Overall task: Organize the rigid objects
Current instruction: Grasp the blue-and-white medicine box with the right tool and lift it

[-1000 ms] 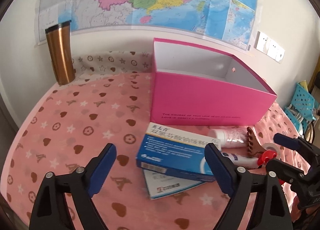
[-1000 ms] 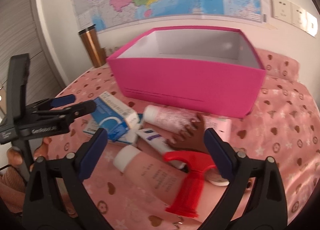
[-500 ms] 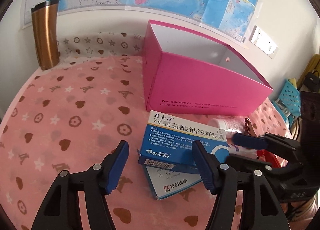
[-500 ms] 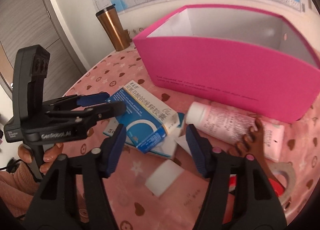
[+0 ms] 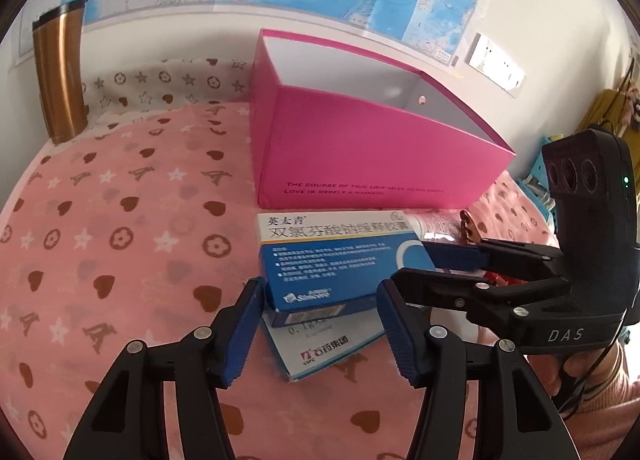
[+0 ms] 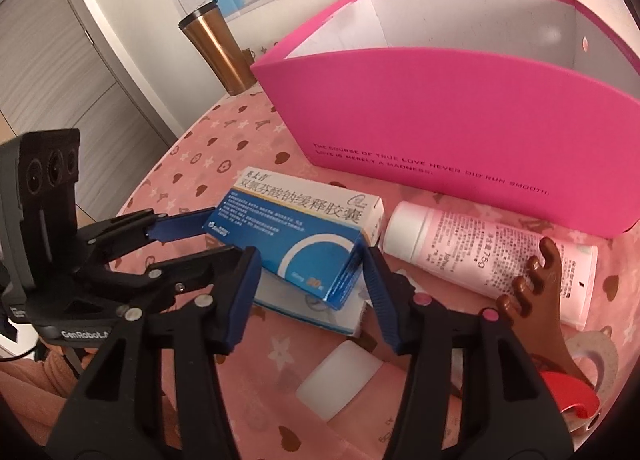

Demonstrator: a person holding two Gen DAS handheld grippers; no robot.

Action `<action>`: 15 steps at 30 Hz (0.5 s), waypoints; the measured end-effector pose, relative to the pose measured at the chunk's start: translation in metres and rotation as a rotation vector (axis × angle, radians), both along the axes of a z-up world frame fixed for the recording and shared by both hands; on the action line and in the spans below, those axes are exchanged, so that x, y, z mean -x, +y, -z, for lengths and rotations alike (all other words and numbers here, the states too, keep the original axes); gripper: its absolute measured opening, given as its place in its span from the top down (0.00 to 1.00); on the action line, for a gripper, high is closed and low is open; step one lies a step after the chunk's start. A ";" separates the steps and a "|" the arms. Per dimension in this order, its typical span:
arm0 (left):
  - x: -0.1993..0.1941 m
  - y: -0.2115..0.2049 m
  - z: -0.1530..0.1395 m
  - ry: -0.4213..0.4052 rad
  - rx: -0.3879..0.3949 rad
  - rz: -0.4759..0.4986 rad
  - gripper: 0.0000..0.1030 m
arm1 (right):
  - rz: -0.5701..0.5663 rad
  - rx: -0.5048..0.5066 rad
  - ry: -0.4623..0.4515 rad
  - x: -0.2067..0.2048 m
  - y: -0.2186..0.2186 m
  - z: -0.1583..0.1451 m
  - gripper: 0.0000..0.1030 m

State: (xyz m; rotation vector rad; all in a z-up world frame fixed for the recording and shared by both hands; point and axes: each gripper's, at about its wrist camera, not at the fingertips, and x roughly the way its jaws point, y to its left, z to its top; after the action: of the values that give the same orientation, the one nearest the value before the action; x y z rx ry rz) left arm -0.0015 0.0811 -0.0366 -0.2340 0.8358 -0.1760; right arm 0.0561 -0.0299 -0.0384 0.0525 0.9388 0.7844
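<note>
I have both grippers at the blue medicine box [image 6: 298, 238], which lies on top of a second, flatter box [image 5: 320, 344] on the pink cloth [image 5: 120, 220], just in front of the pink bin [image 5: 372, 164]. My right gripper [image 6: 312, 280] is open, its pads standing either side of the box's near end, close but, as far as I can tell, not yet pressing. My left gripper [image 5: 320, 320] is open too, straddling the other end of the same box. I judge the box light and stiff enough along its edges, yet hollow card that would dent under a hard squeeze, and its glossy faces look slippery. So I would take it across the short width, on the long side walls near the middle, with gentle pressure. One gripper is enough; two could twist it. The box beneath may slide along with it. The pink tube [image 6: 492, 256] and the brown comb [image 6: 536, 292] lie to the right, near but apart from it.
</note>
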 end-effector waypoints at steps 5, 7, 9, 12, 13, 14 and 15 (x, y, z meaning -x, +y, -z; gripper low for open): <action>-0.005 0.006 -0.001 -0.004 0.007 -0.005 0.43 | 0.022 0.018 -0.001 -0.007 -0.001 -0.005 0.46; -0.005 0.006 -0.001 -0.002 0.005 -0.001 0.46 | 0.017 0.020 -0.001 -0.009 -0.001 -0.005 0.49; -0.004 0.005 -0.002 -0.004 0.000 0.001 0.47 | 0.016 0.025 -0.004 -0.009 0.001 -0.005 0.52; 0.000 0.003 -0.005 -0.014 0.002 0.005 0.48 | 0.018 0.018 -0.010 -0.008 0.002 -0.006 0.52; 0.001 0.002 -0.006 -0.019 -0.002 0.004 0.48 | 0.016 0.013 -0.018 -0.006 0.002 -0.007 0.52; 0.003 0.002 -0.008 -0.026 -0.001 0.005 0.48 | 0.014 0.010 -0.023 -0.006 0.003 -0.009 0.52; 0.004 0.001 -0.010 -0.030 0.000 0.005 0.48 | 0.013 0.010 -0.030 -0.004 0.003 -0.011 0.52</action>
State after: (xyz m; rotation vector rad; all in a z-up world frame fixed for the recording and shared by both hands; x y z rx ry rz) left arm -0.0052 0.0819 -0.0268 -0.2283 0.8070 -0.1840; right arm 0.0601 -0.0272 -0.0274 0.0380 0.9133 0.7667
